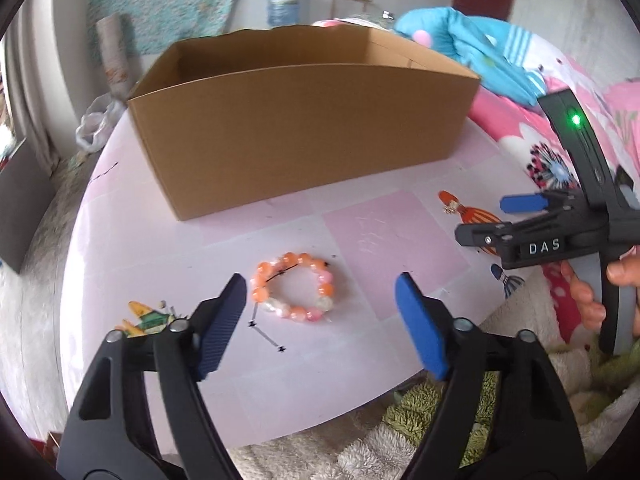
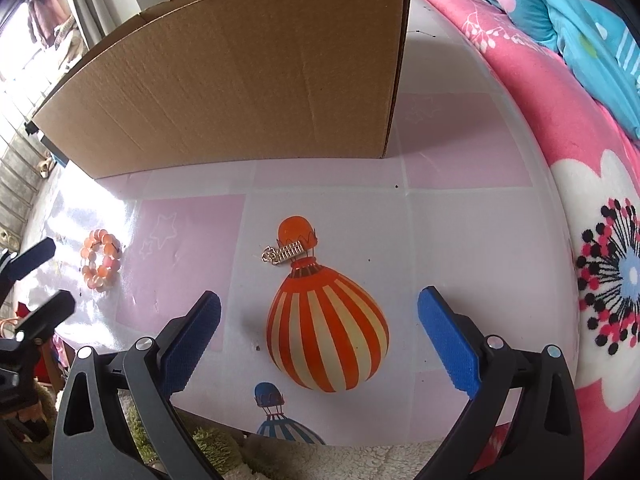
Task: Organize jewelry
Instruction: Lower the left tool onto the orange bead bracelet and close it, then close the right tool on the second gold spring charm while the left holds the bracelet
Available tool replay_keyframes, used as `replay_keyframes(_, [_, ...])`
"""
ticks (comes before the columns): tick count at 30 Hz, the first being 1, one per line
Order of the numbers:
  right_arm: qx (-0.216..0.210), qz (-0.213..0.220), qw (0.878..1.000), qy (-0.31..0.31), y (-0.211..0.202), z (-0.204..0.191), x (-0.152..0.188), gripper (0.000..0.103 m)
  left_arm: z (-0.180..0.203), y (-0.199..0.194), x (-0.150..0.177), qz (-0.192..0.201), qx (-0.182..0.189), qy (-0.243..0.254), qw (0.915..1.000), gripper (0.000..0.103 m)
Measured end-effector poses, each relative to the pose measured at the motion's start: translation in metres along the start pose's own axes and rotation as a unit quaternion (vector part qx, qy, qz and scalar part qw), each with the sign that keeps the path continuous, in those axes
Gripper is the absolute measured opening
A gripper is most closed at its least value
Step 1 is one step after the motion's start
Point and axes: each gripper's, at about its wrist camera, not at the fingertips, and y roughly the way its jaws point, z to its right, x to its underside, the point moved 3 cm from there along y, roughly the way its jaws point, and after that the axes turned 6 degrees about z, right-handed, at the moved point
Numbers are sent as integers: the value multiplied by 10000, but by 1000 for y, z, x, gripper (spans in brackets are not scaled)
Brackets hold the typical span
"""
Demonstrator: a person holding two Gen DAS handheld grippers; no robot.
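A bracelet (image 1: 304, 259) of orange, pink and white beads lies flat on the pink-and-white table cover (image 1: 380, 240). My left gripper (image 1: 320, 284) is open, its blue pads standing to either side of the bracelet without touching it. A small gold clip-like piece (image 2: 282, 254) rests on the printed striped balloon (image 2: 328, 328), ahead of my open right gripper (image 2: 320, 298), which holds nothing. An open brown cardboard box (image 1: 304, 132) stands behind both pieces. The bracelet (image 2: 86, 250) and the left gripper (image 2: 44, 284) show at the left of the right wrist view.
A pink floral blanket (image 2: 560, 140) and blue fabric (image 1: 472, 44) lie along the table's right side. A fluffy white and green rug (image 1: 420, 412) borders the near edge. A white plastic bag (image 1: 96, 124) sits left of the box. A hand (image 1: 584, 296) grips the right tool.
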Motion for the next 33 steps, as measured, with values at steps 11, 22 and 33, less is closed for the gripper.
replay_keyframes(11, [-340,158,9992,147,-6,10,-1,96,9,38,-2,-516,-53,194,9985,34])
replay_keyframes(22, [-396,524,9968,-446,-11,-7,-17,63,1,40,-1,-479,-179,240,9984,18])
replay_keyframes(33, [-399,281,9928,-1093,-4,-20,-19,29,-14,38,-2,-440,-4,-17,9990,8])
